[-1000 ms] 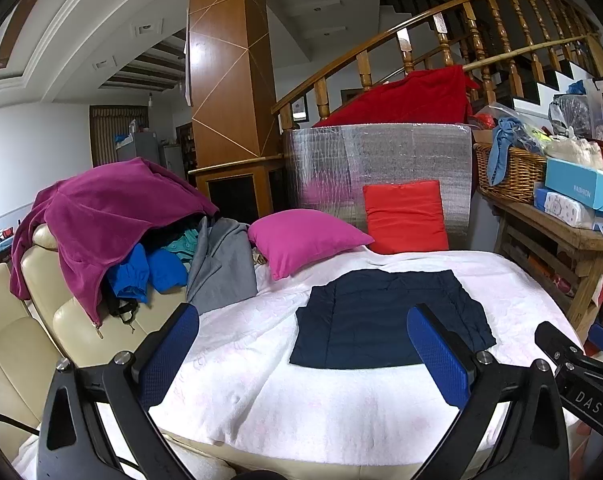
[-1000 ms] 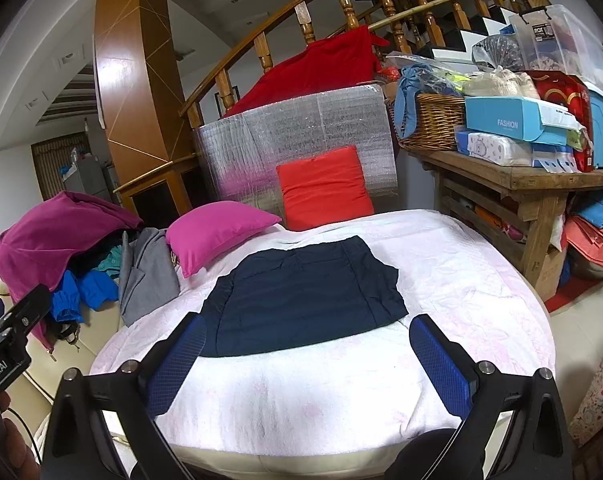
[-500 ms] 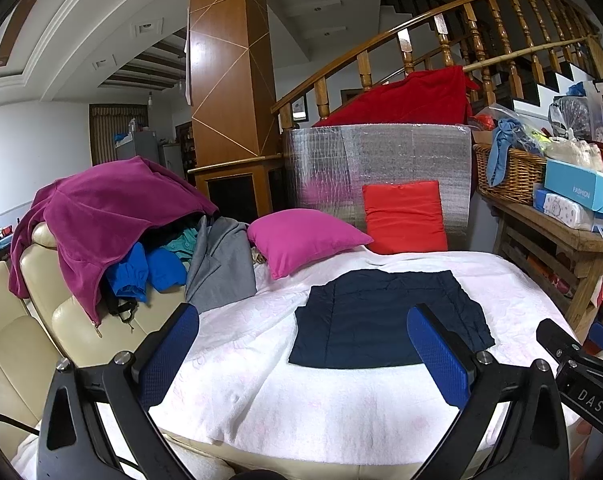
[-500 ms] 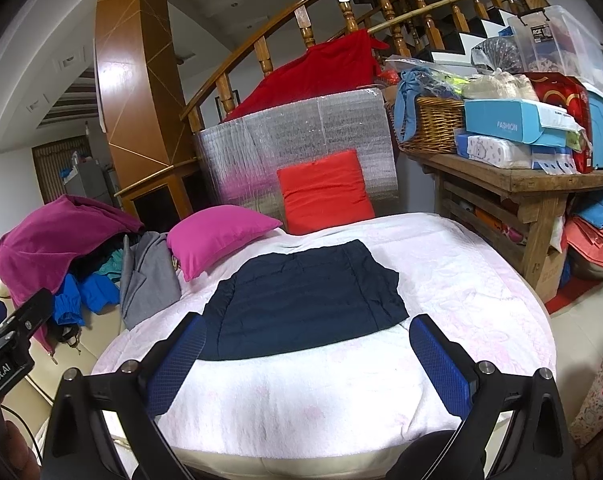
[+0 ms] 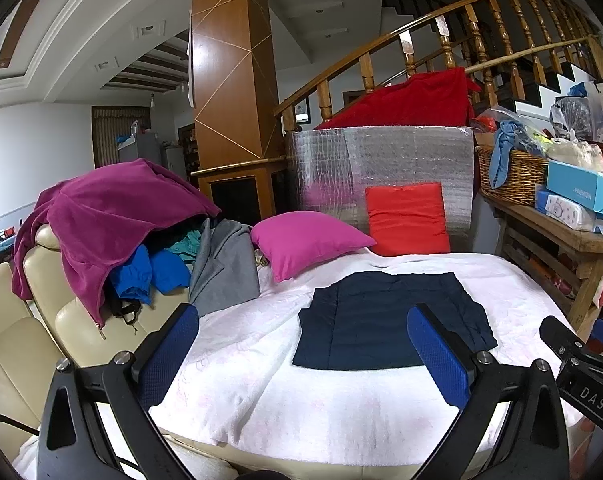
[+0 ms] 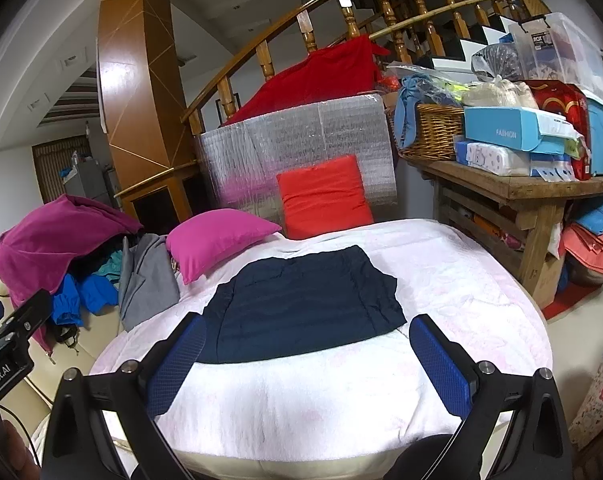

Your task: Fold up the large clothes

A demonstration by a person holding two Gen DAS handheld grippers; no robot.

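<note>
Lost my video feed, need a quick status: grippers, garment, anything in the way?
Left gripper open, right gripper open, both empty. Navy garment lies flat, folded on white cover, untouched. Pink pillow beside it, apart.

"FASHION" on light-blue box on wooden table. "ROX" on clear bin's black label. "DAS" on right gripper body; "enRobot.AI", cut off, on left gripper body.
</note>
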